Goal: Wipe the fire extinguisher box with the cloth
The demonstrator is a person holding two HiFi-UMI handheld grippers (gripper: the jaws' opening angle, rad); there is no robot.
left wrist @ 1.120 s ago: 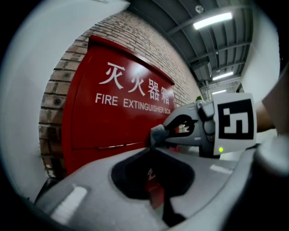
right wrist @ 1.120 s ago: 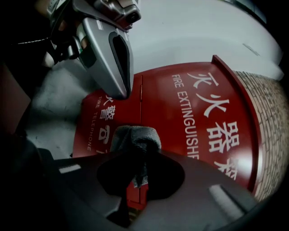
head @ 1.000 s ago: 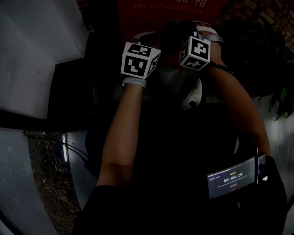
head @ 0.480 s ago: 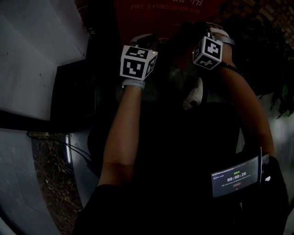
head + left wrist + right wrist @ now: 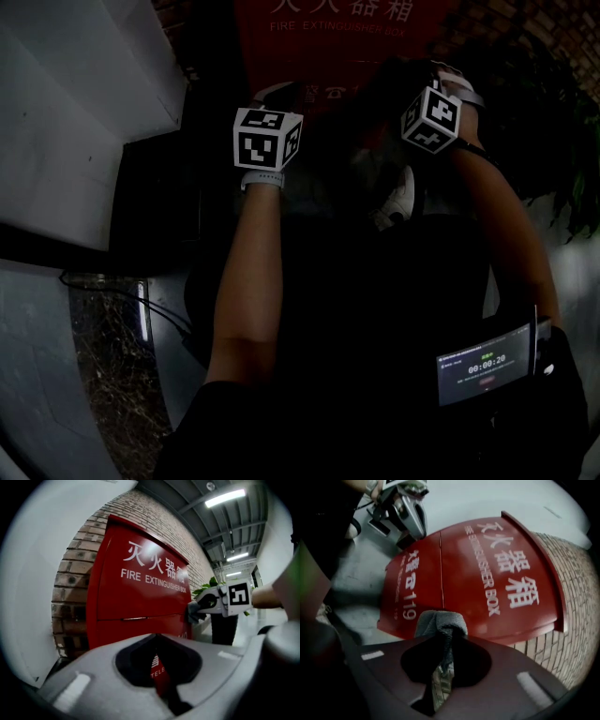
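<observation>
The red fire extinguisher box (image 5: 140,597) stands against a brick wall, with white lettering on its front. My right gripper (image 5: 443,637) is shut on a grey cloth (image 5: 440,620), and the bunched cloth pokes out past the jaws close to the box (image 5: 487,583) near the "119" print. In the left gripper view the cloth (image 5: 194,612) rests at the box's right edge, held by the right gripper (image 5: 200,607). My left gripper (image 5: 157,641) is shut with nothing in it and points at the lower front of the box. In the head view both marker cubes (image 5: 265,139) (image 5: 431,117) hang just before the box (image 5: 328,47).
A white wall panel (image 5: 75,112) and a dark cabinet (image 5: 155,202) are at the left. A potted plant (image 5: 562,141) stands right of the box. Brick wall (image 5: 70,573) flanks the box. Below are a white shoe (image 5: 398,202), a cable (image 5: 150,305) and a timer screen (image 5: 486,366).
The right gripper with the cloth has slid to the right along the box. The left gripper has drifted a little left and down. The head view has tilted and shows more of the box.
</observation>
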